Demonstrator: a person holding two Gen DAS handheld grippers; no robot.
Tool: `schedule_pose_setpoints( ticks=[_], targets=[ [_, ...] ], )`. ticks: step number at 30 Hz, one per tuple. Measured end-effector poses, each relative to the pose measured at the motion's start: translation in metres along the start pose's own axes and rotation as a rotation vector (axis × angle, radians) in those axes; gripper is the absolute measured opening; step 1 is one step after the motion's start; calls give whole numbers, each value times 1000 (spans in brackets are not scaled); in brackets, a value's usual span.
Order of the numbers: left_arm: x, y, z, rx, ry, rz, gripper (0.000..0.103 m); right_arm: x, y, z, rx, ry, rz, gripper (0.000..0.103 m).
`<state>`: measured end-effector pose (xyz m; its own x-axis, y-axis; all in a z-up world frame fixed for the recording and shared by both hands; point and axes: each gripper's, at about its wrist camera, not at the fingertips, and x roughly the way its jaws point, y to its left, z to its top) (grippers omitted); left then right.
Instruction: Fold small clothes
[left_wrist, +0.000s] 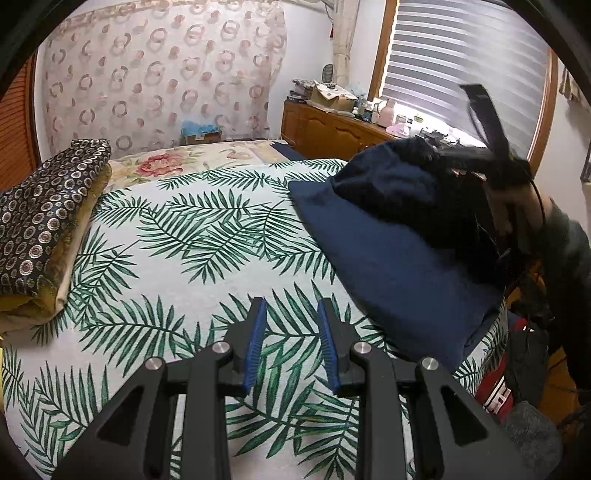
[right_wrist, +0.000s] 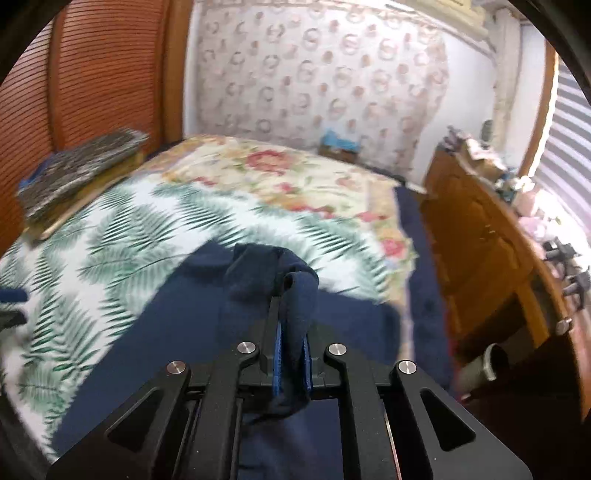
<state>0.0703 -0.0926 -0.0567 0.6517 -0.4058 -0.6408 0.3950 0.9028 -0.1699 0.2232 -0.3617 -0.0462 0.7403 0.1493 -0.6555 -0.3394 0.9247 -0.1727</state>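
A navy blue garment (left_wrist: 391, 251) lies on the right side of the palm-leaf bedspread (left_wrist: 192, 258). My right gripper (right_wrist: 291, 295) is shut on a bunched fold of this garment (right_wrist: 184, 332) and lifts it above the bed; in the left wrist view the right gripper (left_wrist: 491, 155) is raised at the right with cloth hanging from it. My left gripper (left_wrist: 290, 314) is open and empty, low over the bedspread to the left of the garment. The right wrist view is motion-blurred.
A stack of folded patterned cloth (left_wrist: 48, 221) sits at the bed's left edge. A floral cover (left_wrist: 184, 162) lies at the far end. A wooden dresser (left_wrist: 332, 129) with clutter stands on the right under the window blinds (left_wrist: 469, 70). A red item (left_wrist: 495, 391) is beside the bed.
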Motion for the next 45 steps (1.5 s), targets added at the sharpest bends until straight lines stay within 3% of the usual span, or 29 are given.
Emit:
schedule_pose_setpoints(
  ticks=[6, 9, 11, 13, 14, 22, 27, 34, 43, 44, 45],
  targets=[
    [7, 0, 2, -2, 9, -21, 26, 32, -61, 9, 91, 61, -140, 8],
    [12, 1, 10, -6, 8, -42, 26, 44, -85, 5, 165, 96, -154, 26],
    [18, 1, 20, 2, 10, -50, 31, 44, -91, 0, 196, 87, -119, 29],
    [28, -2, 36, 23, 14, -51, 32, 43, -94, -7, 214, 77, -77, 48],
    [32, -4, 42, 34, 15, -50, 32, 43, -93, -9, 215, 77, -67, 49],
    [90, -18, 104, 65, 57, -71, 32, 60, -93, -31, 235, 136, -16, 53],
    [132, -26, 124, 73, 105, -56, 32, 73, -99, -41, 265, 165, 14, 55],
    [185, -22, 137, 42, 180, -4, 32, 90, -107, -50, 315, 186, 79, 58],
    [216, -15, 135, 1, 225, -5, 32, 99, -117, -53, 376, 175, 174, 58],
    [217, -15, 135, 2, 221, -3, 32, 99, -117, -54, 375, 175, 179, 58],
    [218, -16, 136, 1, 220, -4, 32, 99, -117, -53, 374, 173, 186, 51]
  ],
)
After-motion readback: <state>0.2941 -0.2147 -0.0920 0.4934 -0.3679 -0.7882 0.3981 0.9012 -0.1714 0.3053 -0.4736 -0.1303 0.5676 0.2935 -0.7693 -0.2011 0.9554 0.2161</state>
